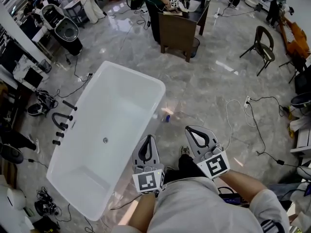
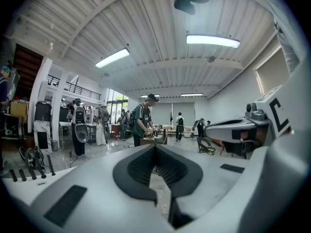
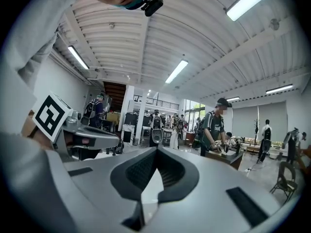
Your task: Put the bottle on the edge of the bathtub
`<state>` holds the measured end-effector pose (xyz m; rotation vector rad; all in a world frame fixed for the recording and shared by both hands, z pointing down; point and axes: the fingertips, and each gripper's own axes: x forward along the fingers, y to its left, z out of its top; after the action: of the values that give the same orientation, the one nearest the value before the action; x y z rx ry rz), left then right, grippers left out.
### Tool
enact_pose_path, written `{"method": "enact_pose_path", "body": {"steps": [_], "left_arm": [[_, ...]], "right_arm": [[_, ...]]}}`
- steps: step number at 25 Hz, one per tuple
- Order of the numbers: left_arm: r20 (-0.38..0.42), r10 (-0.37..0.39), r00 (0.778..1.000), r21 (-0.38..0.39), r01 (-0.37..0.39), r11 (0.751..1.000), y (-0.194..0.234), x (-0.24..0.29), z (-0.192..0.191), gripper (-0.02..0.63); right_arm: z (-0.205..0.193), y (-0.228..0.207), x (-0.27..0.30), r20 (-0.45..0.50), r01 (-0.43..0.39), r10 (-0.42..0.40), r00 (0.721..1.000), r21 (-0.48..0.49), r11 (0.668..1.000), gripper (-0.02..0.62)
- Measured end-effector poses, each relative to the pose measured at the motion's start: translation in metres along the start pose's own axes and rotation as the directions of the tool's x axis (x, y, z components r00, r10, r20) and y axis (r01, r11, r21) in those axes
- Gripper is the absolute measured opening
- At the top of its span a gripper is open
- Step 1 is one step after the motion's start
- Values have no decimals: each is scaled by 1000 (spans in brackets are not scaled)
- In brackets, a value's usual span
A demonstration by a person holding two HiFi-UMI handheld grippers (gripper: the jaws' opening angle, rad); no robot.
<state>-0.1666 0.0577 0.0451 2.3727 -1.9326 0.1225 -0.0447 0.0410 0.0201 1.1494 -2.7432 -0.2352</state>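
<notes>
Both grippers are held close in front of the person's body, level and pointing out across the room rather than down at any object. In the gripper views they look at the far hall, not at the tub.

The left gripper [image 1: 148, 139] has its jaws clenched together with nothing between them. The right gripper [image 1: 190, 130] is likewise clenched and carries nothing. Judgement: this is a carried posture, not a working one, since neither gripper is near anything it could grasp.

The white bathtub [image 1: 133, 72] stands on the marble floor [image 1: 209, 91], to the left of the person and ahead. Its basin is bare, and no bottle shows on any stretch of its rim.

A small blue item [image 1: 166, 118] lies on the floor just beside the tub's long right wall. It may be the bottle, but it is too small to confirm.

Judgement: if it is the bottle, it lies at floor level below the rim, not where the task wants it.
</notes>
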Motion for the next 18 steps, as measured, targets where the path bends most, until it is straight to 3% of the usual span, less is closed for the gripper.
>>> {"method": "enact_pose_path", "body": {"steps": [5, 9, 18], "left_arm": [[26, -20, 999, 6, 19, 1000, -8, 4, 9, 11], [30, -62, 998, 7, 62, 998, -23, 6, 8, 11], [35, -99, 994, -30, 100, 995, -33, 9, 2, 11]], "right_arm": [[7, 3, -6, -30, -12, 10, 999, -56, 998, 6], [0, 3, -13, -75, 0, -3, 997, -42, 999, 6], [-2, 10, -15, -71, -35, 34, 997, -11, 999, 6]]}}
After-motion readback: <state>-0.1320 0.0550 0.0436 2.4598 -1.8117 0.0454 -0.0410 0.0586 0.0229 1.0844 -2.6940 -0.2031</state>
